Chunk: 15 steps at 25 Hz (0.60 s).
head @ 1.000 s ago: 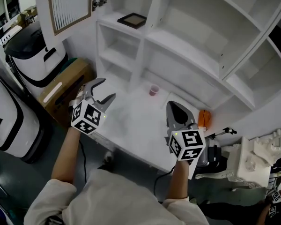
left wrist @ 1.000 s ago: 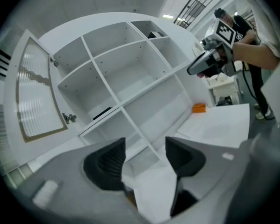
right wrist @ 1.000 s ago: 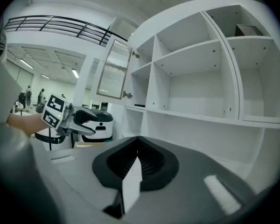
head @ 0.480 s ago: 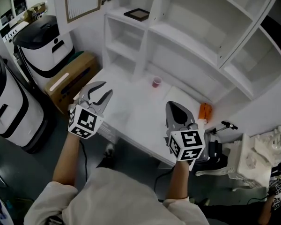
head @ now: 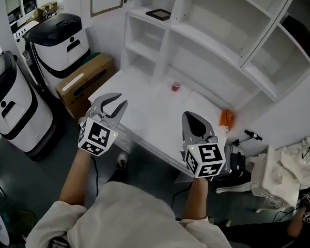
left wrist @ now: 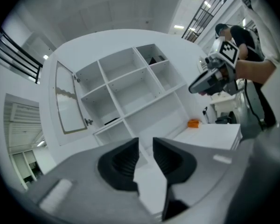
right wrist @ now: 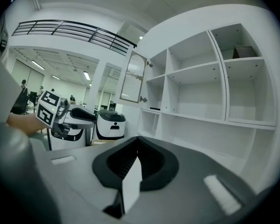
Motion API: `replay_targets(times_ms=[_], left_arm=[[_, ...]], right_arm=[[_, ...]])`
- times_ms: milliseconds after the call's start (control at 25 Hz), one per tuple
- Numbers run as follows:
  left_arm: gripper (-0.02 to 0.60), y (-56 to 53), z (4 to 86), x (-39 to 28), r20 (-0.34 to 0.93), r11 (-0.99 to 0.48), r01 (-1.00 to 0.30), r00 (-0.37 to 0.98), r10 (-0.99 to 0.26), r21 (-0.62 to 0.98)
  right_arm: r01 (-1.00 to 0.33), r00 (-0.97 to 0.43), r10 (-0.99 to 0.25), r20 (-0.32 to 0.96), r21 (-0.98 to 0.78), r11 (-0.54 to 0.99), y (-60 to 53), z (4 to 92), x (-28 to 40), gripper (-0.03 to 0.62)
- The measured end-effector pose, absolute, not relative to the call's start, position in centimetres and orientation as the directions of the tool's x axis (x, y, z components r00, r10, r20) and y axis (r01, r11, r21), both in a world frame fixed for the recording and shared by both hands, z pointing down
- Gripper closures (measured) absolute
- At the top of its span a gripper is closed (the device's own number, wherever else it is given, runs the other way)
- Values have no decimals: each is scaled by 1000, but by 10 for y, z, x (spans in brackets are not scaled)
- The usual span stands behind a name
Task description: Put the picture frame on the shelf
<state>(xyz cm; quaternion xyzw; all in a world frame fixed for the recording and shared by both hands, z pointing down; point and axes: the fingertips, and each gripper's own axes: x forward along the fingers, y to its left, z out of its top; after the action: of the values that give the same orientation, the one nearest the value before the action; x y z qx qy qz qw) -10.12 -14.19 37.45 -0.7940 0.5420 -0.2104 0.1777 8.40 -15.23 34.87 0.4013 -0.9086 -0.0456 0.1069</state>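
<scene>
The dark picture frame (head: 158, 14) lies flat on an upper shelf of the white shelf unit (head: 217, 45), far from both grippers. It shows as a thin dark strip in the left gripper view (left wrist: 113, 121) and the right gripper view (right wrist: 155, 109). My left gripper (head: 116, 103) hovers over the white table's (head: 155, 123) left front corner. Its jaws have just been closing to a narrow gap (left wrist: 146, 143), with nothing between them. My right gripper (head: 192, 119) is above the table's front edge, its jaws (right wrist: 137, 143) shut and empty.
A pink cup (head: 176, 86) stands on the table near the shelf unit, an orange object (head: 227, 118) at its right end. A cardboard box (head: 88, 84) and two white bins with black lids (head: 57, 40) stand on the floor to the left. A cluttered white stand (head: 279, 174) is at the right.
Both grippers have drawn back from the shelf unit toward the table's front edge. The left jaws have narrowed from wide apart to a small gap. The right jaws stayed shut.
</scene>
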Motion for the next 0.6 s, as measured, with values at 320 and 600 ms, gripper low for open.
replay_targets(times_ms=[320, 600], left_arm=[[563, -93, 356, -88, 72, -303, -820, 307, -949, -485], [581, -64, 353, -80, 63, -296, -834, 303, -951, -466]], right_arm=[[-707, -667, -729, 150, 179, 684, -111, 345, 92, 588], [-686, -687, -711, 148, 189, 702, -83, 345, 85, 588]])
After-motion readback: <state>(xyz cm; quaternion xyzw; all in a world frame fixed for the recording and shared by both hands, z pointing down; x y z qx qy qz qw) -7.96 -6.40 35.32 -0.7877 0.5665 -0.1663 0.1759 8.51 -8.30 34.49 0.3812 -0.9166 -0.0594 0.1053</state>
